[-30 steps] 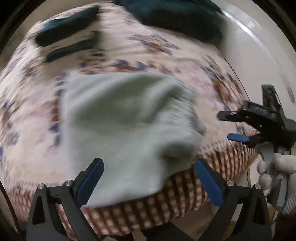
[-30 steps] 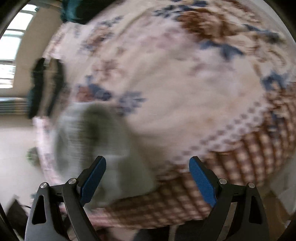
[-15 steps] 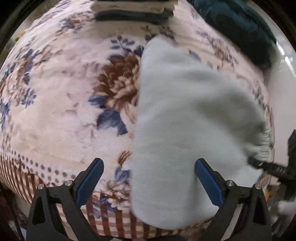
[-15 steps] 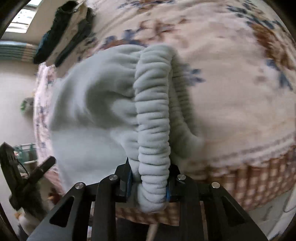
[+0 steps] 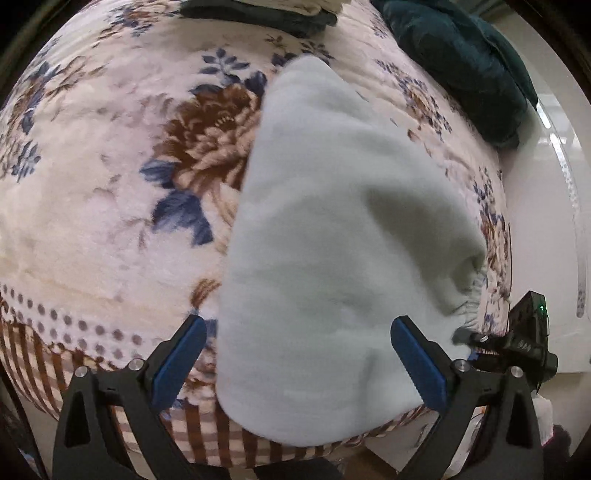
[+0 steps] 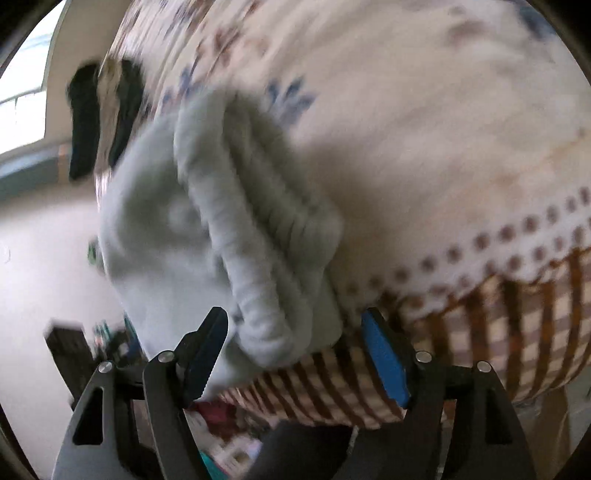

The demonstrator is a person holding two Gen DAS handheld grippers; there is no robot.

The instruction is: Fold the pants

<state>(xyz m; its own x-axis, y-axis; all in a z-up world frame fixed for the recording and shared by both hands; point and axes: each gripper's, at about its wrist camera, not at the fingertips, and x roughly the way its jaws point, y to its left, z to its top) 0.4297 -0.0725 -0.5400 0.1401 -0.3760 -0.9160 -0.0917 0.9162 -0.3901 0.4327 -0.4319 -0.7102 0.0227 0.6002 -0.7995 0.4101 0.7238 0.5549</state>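
The pale grey fleece pants lie folded on the floral blanket, near its checked front edge. My left gripper is open, its blue pads either side of the pants' near end, holding nothing. In the right wrist view the pants' ribbed waistband bunches at the blanket edge. My right gripper is open around the waistband end, pads apart from the cloth. The right gripper also shows in the left wrist view at the pants' right corner.
A dark teal garment lies at the blanket's far right. A stack of folded dark and cream clothes sits at the far edge, also seen in the right wrist view. The checked blanket border hangs over the edge.
My right gripper, shut on the waistband half a second ago, has opened and let it go. My left gripper stays open over the pants.
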